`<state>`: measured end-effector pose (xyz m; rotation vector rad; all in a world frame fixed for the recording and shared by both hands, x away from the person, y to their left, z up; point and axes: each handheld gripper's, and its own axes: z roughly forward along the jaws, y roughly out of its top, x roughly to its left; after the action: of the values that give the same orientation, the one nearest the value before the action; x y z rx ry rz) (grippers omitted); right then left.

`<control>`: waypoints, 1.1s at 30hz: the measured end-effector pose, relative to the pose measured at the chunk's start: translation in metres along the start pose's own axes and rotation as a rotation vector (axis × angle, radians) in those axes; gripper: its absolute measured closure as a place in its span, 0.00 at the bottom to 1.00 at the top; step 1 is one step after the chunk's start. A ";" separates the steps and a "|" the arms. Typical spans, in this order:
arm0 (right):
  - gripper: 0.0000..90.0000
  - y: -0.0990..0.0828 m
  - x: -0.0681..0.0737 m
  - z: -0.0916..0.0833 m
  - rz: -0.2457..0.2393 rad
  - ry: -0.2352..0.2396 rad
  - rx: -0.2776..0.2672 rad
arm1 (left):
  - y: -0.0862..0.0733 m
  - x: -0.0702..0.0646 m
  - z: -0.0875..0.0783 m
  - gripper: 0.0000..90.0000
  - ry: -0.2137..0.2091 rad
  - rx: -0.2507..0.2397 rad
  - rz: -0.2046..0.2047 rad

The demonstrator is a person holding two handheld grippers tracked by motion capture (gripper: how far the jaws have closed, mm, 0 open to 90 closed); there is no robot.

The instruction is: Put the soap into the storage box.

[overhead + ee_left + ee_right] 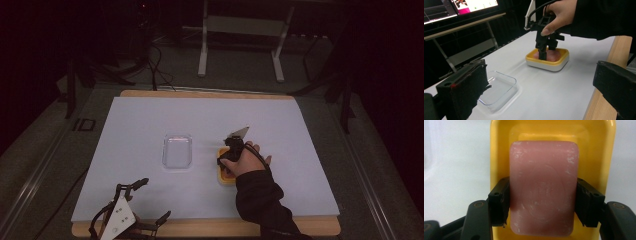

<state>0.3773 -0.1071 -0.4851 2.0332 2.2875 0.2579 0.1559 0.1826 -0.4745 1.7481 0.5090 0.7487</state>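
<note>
Dim surroundings are seen behind a wooden bench (210,227) that is covered by a white sheet (150,120). Near its middle a clear plastic tray (177,151) is laid flat, with nothing seen inside it. Just to its right a yellow soap dish (499,150) with a white base is set, and a pink bar of soap (543,187) is lain in it; a stamped mark on the bar is too faint to be read. The right gripper (541,202) is held from above by a hand (248,161), its jaws pressed against the bar's two long sides. The left gripper (150,200) is rested at the bench's near edge, jaws spread wide.
</note>
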 end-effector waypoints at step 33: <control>0.30 -0.024 -0.063 -0.062 -0.353 0.173 -0.281 | -0.001 0.000 0.002 0.00 0.003 0.009 -0.001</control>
<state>0.3518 -0.1765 -0.4323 1.4991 2.4855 0.7053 0.1572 0.1818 -0.4756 1.7553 0.5166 0.7494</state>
